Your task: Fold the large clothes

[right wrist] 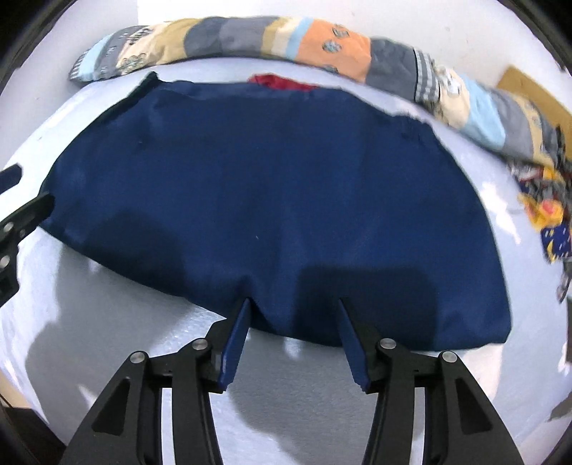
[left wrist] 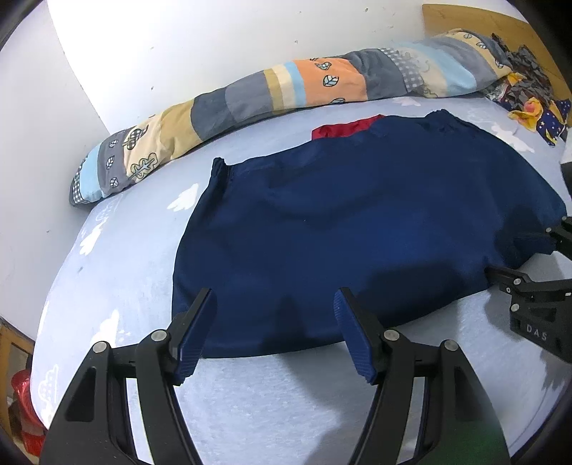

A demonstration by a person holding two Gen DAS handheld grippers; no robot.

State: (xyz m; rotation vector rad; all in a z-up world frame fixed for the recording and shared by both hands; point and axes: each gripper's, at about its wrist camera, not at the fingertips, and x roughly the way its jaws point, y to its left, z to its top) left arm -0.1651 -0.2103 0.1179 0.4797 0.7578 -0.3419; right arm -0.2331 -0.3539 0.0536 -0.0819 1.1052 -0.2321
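Observation:
A large navy blue garment [left wrist: 350, 229] [right wrist: 271, 186] lies spread flat on the light blue bed sheet [left wrist: 286, 400], with its gathered elastic edge at the far side. A bit of red cloth [left wrist: 343, 128] [right wrist: 282, 82] peeks out from behind it. My left gripper [left wrist: 273, 293] hovers open over the garment's near left edge, and its pads touch no cloth. My right gripper [right wrist: 294, 302] is open too, its fingers straddling the near edge without pressing it. Each gripper also shows in the other's view: the right gripper [left wrist: 529, 286] by the garment's right corner, the left gripper [right wrist: 21, 214] by its left side.
A rolled patchwork quilt [left wrist: 250, 96] [right wrist: 321, 43] lies along the white wall behind the garment. A heap of patterned cloth [left wrist: 529, 103] [right wrist: 547, 214] sits at the far right by a wooden headboard [left wrist: 500, 28]. Bare sheet runs along the near side.

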